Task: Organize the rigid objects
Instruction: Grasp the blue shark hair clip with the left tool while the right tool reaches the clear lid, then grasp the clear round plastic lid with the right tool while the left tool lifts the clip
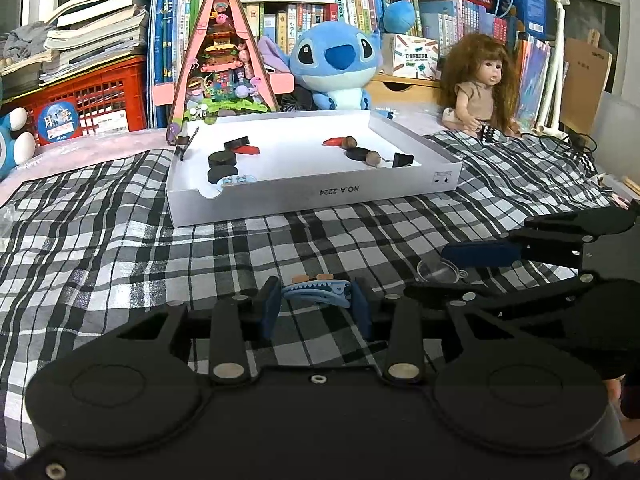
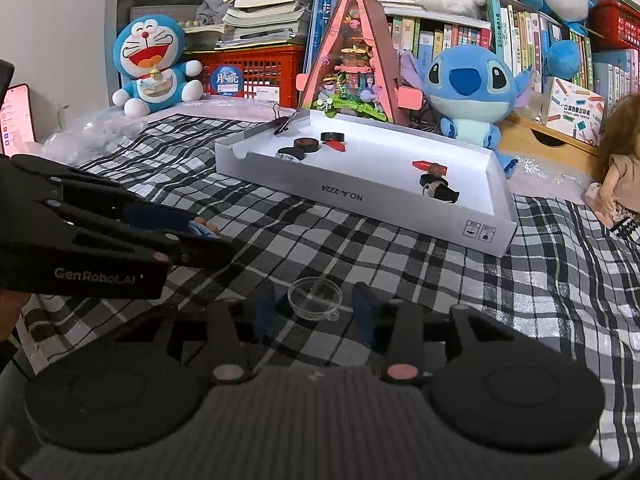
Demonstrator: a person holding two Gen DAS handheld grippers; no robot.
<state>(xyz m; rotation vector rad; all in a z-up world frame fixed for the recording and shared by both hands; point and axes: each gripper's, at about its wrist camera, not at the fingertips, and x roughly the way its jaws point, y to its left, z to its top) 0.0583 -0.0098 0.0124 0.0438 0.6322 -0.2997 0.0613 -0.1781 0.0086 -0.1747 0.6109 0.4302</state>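
Observation:
A blue shark-shaped hair clip [image 1: 316, 289] lies on the checked cloth between the pads of my left gripper [image 1: 316, 308]; the pads touch or nearly touch its ends, jaws partly closed around it. A clear plastic cup lid [image 2: 315, 298] lies on the cloth between the open fingers of my right gripper [image 2: 314, 312], apart from both pads. It also shows in the left wrist view [image 1: 438, 270]. A white shallow box [image 1: 320, 196] holds black discs [image 1: 222, 158], red pieces [image 1: 334, 142], nuts and a binder clip [image 1: 402, 159].
Behind the box stand a pink triangular toy house [image 1: 222, 60], a blue plush [image 1: 340, 64], a doll [image 1: 476, 80], a red crate [image 1: 92, 96] and book shelves. A Doraemon plush [image 2: 154, 64] and a phone [image 2: 16, 116] are at the left.

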